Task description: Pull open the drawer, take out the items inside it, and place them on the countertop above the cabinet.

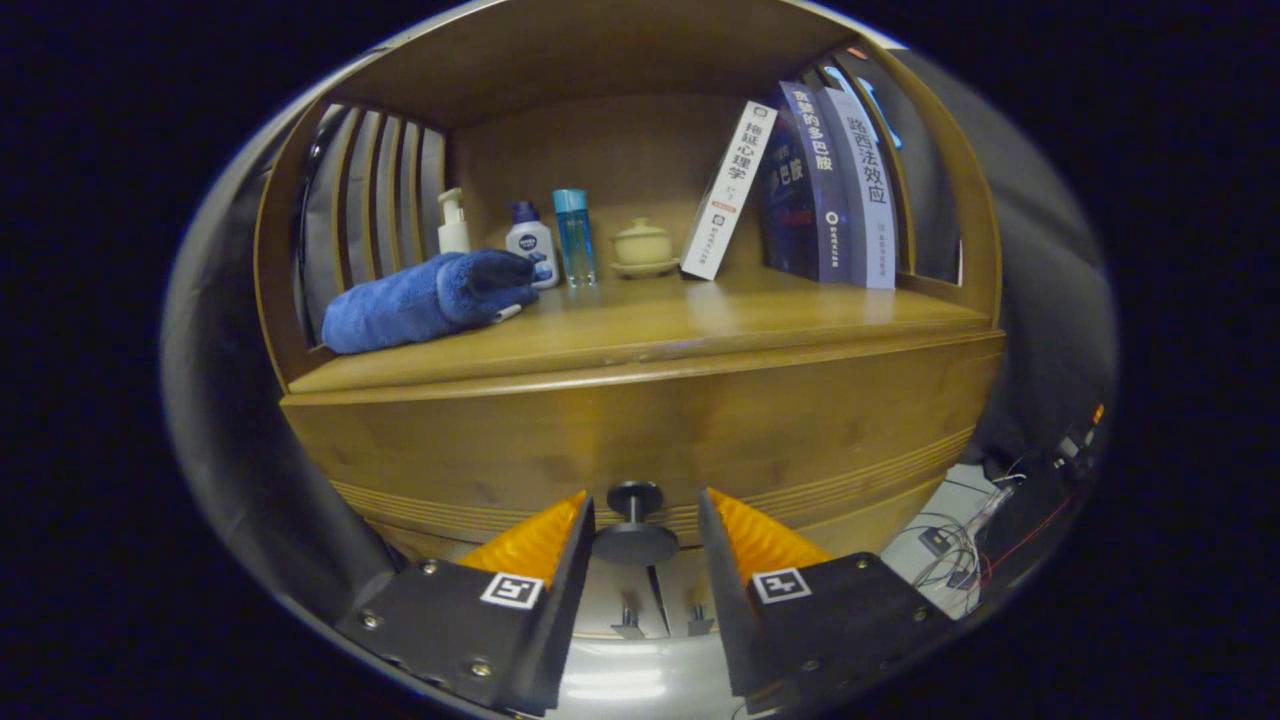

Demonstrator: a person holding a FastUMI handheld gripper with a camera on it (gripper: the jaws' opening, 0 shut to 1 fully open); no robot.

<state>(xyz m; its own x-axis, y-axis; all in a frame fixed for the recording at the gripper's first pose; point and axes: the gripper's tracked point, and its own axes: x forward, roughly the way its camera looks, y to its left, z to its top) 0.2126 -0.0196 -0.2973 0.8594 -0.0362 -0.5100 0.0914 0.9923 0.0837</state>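
Knob point(634, 520) between tool point(645, 520) fingers

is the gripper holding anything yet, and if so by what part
Nothing is held. The gripper is open, its fingers either side of the drawer knob with gaps showing, neither one pressing on it.

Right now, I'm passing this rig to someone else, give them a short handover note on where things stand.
Gripper: open, fingers either side of the drawer knob, not pressing on it.
Drawer: looks shut, its contents hidden.
Countertop: already holds a rolled blue towel, bottles, a small lidded pot and books.
Done: lined up on the knob.
Left: close on the knob, pull the drawer open, lift the items out onto the countertop.
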